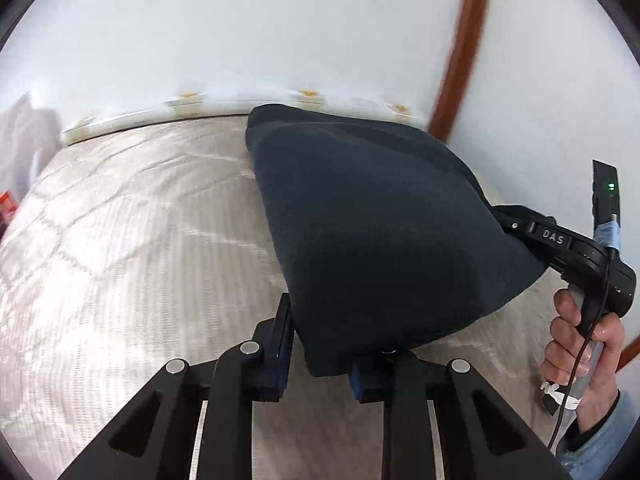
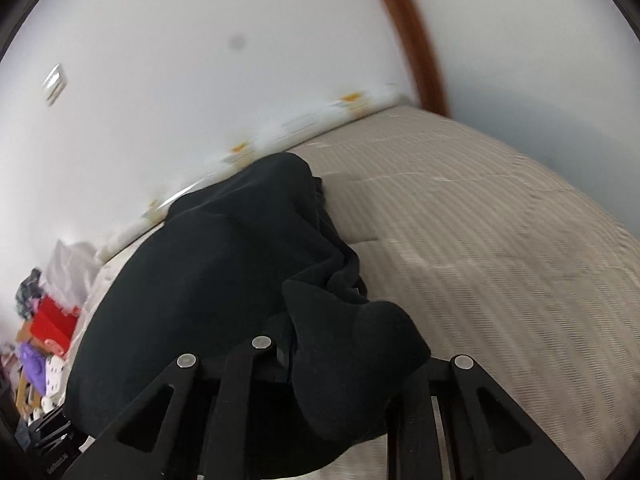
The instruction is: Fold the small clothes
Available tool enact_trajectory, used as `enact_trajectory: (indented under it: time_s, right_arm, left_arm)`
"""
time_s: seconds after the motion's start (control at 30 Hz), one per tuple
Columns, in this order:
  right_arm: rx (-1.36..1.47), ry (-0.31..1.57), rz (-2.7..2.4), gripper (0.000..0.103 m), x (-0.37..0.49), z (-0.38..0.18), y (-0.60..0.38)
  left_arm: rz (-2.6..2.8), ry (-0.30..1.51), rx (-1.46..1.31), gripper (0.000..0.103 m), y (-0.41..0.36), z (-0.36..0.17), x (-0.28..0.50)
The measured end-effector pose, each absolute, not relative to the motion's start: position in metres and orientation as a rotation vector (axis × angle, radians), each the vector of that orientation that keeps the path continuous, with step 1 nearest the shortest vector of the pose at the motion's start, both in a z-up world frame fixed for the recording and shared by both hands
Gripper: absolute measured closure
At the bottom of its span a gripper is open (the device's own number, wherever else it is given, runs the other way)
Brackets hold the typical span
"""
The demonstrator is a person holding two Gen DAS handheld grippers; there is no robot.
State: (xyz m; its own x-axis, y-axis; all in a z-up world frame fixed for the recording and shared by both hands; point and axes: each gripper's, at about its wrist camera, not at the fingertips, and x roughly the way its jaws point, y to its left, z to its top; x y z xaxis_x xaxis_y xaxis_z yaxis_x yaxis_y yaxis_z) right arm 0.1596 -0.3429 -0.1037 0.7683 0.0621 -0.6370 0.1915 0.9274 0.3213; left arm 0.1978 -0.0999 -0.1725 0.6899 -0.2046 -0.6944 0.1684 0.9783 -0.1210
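- Garment: dark navy-black knit, held up off striped bedspread, far end draped down toward 12 o'clock near the wall edge of the bed.
- Left gripper: blue pads clamped on the near corner of the cloth, fabric bunched between them at 6 o'clock in left wrist view.
- Right gripper: visible at 3 o'clock in left wrist view, tips buried in the opposite cloth edge, right hand on the handle below.
- In right wrist view, fingers covered by a thick fold of the same garment; looks pinched on it, tips not directly visible.
- Cloth stretched between both claws, sagging in the middle, no stiffness at all.
- Handling judgement: soft, light, limp; fleece-like surface, likely grippy rather than slippery; not fragile.
- Thick layers at the right side, risk of catching several plies instead of one edge.
- Best hold: corners or hem ends, well apart, to keep the edge taut before laying down.
- Clutter pile at 9 o'clock in right wrist view, well apart from the cloth.
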Motion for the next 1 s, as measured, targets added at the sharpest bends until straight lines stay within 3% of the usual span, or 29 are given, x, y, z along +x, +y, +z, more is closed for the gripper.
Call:
enact_trajectory:
  time_s: [0.3, 0.53, 0.7, 0.83, 0.93, 1.0]
  right_arm:
    - [0.308, 0.711, 0.145, 0.084, 0.187, -0.099, -0.247]
    - [0.262, 0.718, 0.145, 0.078, 0.156, -0.107, -0.257]
    - [0.138, 0.646, 0.069, 0.072, 0.125, -0.077, -0.253]
    - [0.089, 0.57, 0.092, 0.072, 0.116, -0.06, -0.238]
    - [0.052, 0.605, 0.145, 0.073, 0.12, -0.071, -0.225]
    - [0.013, 0.67, 0.087, 0.082, 0.127, -0.09, -0.225]
  left_arm:
    - [-0.054, 0.8, -0.1, 0.082, -0.012, -0.174, 0.186]
    - [-0.04, 0.783, -0.003, 0.082, -0.019, -0.189, 0.169]
    - [-0.073, 0.794, 0.023, 0.08, -0.017, -0.186, 0.157]
    - [-0.122, 0.778, 0.007, 0.066, -0.009, -0.176, 0.134]
    - [-0.184, 0.74, -0.051, 0.063, -0.007, -0.16, 0.116]
    - [-0.201, 0.704, -0.067, 0.06, -0.008, -0.147, 0.111]
